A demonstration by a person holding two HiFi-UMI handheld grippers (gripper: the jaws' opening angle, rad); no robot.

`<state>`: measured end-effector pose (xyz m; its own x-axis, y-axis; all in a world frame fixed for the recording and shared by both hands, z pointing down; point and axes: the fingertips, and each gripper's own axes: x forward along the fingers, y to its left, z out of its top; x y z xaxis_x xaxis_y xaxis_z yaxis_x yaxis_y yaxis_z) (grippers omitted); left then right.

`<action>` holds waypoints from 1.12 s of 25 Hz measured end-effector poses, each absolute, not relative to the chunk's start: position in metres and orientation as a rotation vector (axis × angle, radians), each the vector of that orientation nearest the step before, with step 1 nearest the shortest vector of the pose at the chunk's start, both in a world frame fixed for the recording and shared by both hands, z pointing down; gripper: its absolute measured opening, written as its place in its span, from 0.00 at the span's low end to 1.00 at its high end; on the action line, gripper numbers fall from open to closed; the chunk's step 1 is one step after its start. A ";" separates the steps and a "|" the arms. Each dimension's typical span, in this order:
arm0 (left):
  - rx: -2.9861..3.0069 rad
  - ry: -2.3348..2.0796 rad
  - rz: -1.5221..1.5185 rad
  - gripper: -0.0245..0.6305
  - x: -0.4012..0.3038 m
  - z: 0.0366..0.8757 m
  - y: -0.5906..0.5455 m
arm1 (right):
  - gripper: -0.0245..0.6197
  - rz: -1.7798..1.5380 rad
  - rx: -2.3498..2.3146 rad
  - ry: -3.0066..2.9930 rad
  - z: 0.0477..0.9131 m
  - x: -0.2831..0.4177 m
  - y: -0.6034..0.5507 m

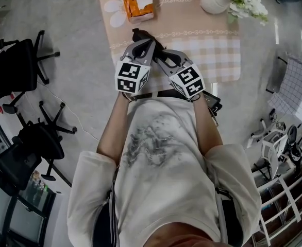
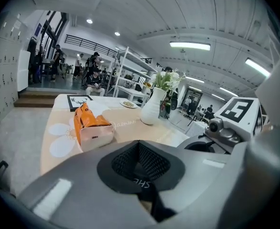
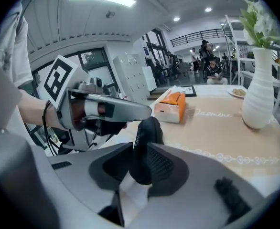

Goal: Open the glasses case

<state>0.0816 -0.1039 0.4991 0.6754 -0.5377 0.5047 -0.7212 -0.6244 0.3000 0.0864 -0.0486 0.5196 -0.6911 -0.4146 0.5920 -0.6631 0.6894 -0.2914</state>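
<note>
From above, the two hand-held grippers meet over the near edge of the desk (image 1: 182, 19), just ahead of the person's pale shirt. All that shows of the glasses case (image 1: 142, 36) from there is a small dark lump at their tips. That view alone takes in the black office chairs (image 1: 22, 60) on the floor to the left.

The gripper views tell the grip. The right hand-held gripper (image 3: 140, 151) is clamped on the case (image 3: 147, 147), which stands upright between its pads. The left hand-held gripper (image 3: 140, 112) reaches across to the case's top. In its own view the left hand-held gripper (image 2: 140, 147) has its jaws pressed together, and a thin black edge with pale lettering (image 2: 141, 182) seems pinched low between them.

Only these two views show a plate (image 2: 128, 104) and a dark-framed picture (image 2: 78, 101) at the desk's far end, with shelving and people beyond.

By count:
- two grippers
- one case
- one orange-and-white tissue pack (image 1: 138, 3)
- one white vase (image 1: 214, 1) of white flowers (image 1: 249, 1)

The case is black, rounded and matte, held off the desk. I cannot tell whether it is closed.
</note>
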 end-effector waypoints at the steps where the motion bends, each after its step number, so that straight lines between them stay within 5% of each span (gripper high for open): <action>1: 2.403 -0.971 0.511 0.05 0.081 0.500 -0.104 | 0.19 0.681 0.819 -2.419 0.519 0.085 -0.047; 28: 2.353 -0.965 0.609 0.05 0.064 0.522 -0.086 | 0.22 0.742 0.645 -2.467 0.527 0.099 -0.053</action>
